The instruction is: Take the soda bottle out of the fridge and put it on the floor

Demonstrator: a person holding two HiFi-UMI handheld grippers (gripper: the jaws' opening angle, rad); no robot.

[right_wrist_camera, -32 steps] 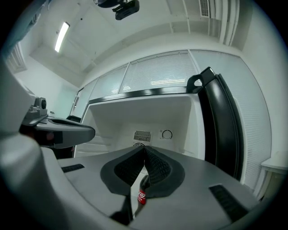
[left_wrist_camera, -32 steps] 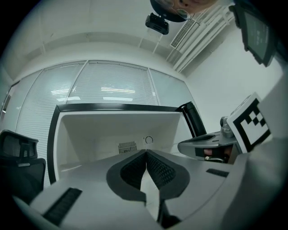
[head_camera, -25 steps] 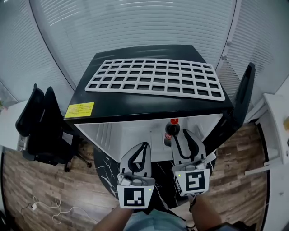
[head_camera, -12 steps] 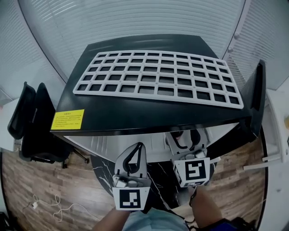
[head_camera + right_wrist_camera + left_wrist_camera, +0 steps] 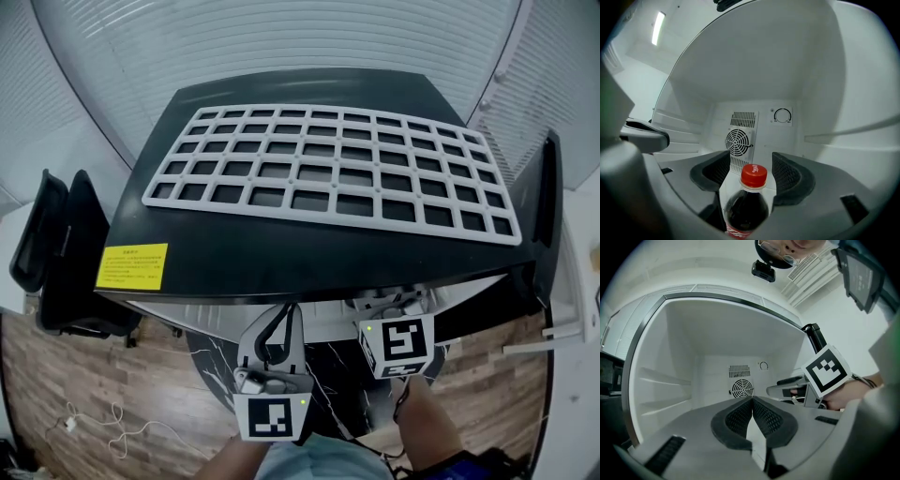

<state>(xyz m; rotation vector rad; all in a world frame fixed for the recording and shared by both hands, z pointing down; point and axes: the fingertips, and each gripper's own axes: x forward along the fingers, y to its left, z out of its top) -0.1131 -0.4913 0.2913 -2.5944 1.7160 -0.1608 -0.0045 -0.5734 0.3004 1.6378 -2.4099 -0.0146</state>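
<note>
Between the wide-apart jaws of my right hand-held gripper (image 5: pixel 749 163) stands the soda bottle (image 5: pixel 746 206), upright inside the fridge (image 5: pixel 754 84), with neither pad pressing it. Behind it, a round fan grille (image 5: pixel 738 142) sits on the back wall. My left hand-held gripper (image 5: pixel 752 401) waits alongside at the fridge mouth, jaws closed on nothing. A white grid rack (image 5: pixel 328 173) lies on the fridge's black top.

A yellow rectangular sticker (image 5: pixel 131 265) on the black glossy fridge top (image 5: pixel 281 253) carries lines of print too small to read. The dark plastic soda bottle (image 5: pixel 745 211) has white script on its red cap (image 5: pixel 753 174) (illegible here); its red label (image 5: pixel 738 232) is cropped. Black-and-white square markers (image 5: pixel 271 418) show only blocky patterns.
</note>
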